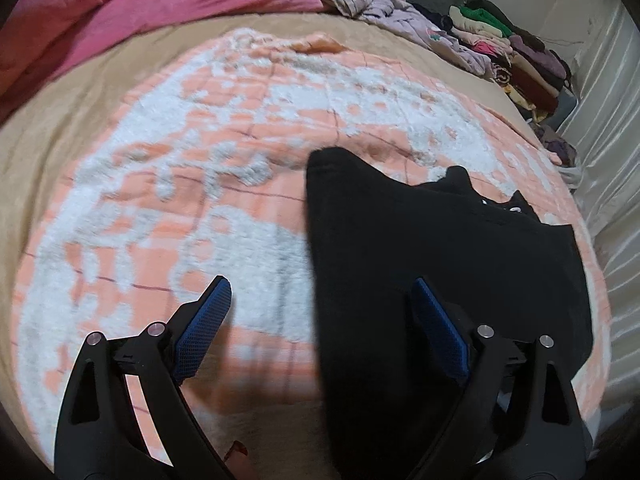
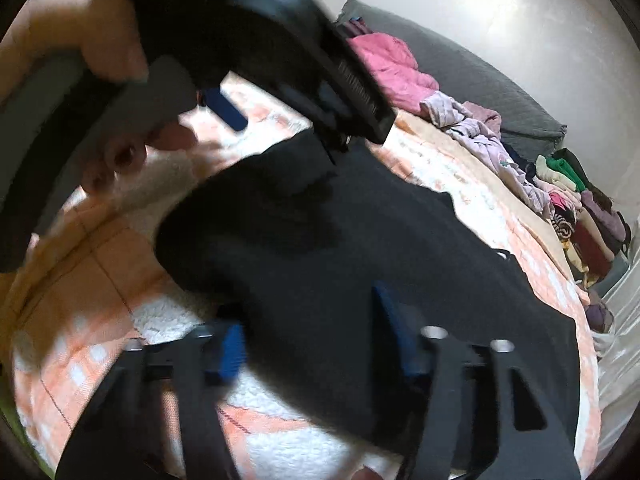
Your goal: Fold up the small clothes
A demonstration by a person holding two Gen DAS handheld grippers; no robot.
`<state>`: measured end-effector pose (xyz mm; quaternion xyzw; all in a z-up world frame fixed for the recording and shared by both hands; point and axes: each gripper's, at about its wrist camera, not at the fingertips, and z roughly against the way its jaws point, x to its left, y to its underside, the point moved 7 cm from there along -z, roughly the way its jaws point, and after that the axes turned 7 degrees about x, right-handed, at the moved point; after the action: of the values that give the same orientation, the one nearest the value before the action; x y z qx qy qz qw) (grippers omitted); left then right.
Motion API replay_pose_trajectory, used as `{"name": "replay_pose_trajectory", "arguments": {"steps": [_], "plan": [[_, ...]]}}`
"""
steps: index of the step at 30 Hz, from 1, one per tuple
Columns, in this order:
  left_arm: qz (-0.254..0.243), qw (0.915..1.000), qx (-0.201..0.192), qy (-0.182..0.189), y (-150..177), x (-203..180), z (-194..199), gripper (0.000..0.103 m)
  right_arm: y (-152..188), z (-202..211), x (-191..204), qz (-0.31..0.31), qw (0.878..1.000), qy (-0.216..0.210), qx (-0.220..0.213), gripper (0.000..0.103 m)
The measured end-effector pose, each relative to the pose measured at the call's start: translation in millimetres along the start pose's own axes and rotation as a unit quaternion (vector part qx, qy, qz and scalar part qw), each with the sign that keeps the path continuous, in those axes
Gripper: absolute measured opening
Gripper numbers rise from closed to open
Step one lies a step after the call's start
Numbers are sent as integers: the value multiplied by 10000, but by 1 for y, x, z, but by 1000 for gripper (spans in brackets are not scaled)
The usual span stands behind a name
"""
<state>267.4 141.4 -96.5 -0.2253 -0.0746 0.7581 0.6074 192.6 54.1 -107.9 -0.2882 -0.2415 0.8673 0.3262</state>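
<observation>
Black garment point(image 1: 420, 248) on blanket point(image 1: 160, 200), both grippers' jaws spread above it

Pretty clearly a bedroom in someone's home. Most of the frame is a bed point(image 1: 60, 128) with a tan sheet and a fuzzy peach-and-white blanket point(image 1: 240, 152) spread over it. Upper left there's a crumpled pink comforter point(image 1: 160, 4), a gray pillow point(image 2: 500, 104) sits at the top, and a messy pile of clothes point(image 1: 508, 48) runs along the upper right edge beside a white wall point(image 2: 500, 20).
</observation>
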Motion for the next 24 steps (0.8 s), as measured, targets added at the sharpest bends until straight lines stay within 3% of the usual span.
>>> {"name": "replay_pose_trajectory", "arguments": {"steps": [2, 8, 9, 10, 11, 14, 19, 24], "plan": [[80, 9998, 132, 146, 1, -5, -5, 84, -1, 7, -7, -85, 9998, -111, -145, 25], [195, 9962, 322, 789, 6, -34, -3, 83, -4, 34, -30, -354, 9979, -53, -537, 15], [160, 9957, 314, 860, 6, -42, 0, 78, -4, 39, -36, -430, 9973, -55, -595, 14], [83, 9956, 297, 889, 6, -52, 3, 60, -4, 43, -41, -490, 9967, -56, -637, 14], [0, 9958, 270, 876, 5, -62, 6, 52, -3, 47, -46, -569, 9960, -64, -688, 13], [-208, 9961, 130, 851, 1, -90, 18, 38, 3, 59, -71, -928, 9921, -13, -846, 11], [-641, 9947, -131, 789, -3, -138, 39, 31, 20, 77, -101, -1272, 9869, 116, -984, 11], [-935, 9922, -244, 791, -4, -184, 48, 31, 39, 90, -133, -1733, 9783, 113, -1129, 10]]}}
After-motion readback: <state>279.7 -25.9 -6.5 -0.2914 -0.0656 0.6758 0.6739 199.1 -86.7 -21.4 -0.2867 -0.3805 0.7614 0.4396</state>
